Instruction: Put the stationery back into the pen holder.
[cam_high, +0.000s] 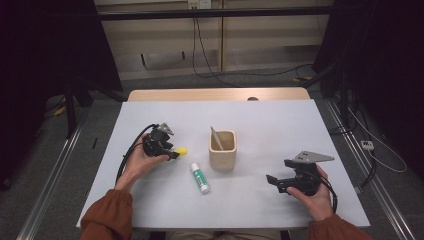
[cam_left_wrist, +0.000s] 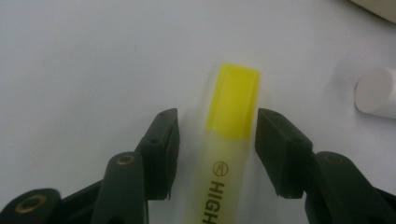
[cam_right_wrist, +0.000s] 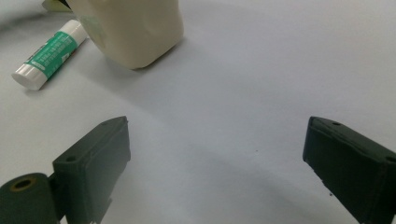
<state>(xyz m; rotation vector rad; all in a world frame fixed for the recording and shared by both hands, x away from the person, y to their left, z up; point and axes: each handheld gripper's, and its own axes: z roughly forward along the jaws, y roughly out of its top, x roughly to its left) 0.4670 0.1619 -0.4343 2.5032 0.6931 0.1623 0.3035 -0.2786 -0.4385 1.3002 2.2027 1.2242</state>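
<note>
At centre left of the high view, the left gripper (cam_high: 170, 151) straddles the yellow highlighter (cam_left_wrist: 229, 140) lying on the counter (cam_high: 280, 120), its half-open fingers (cam_left_wrist: 163, 149) not yet touching it, so close squarely across the barrel

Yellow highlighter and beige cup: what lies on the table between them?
Nothing. In the high view the stretch of table between the yellow highlighter and the beige cup is bare; the glue stick lies nearer the person, outside that gap.
</note>
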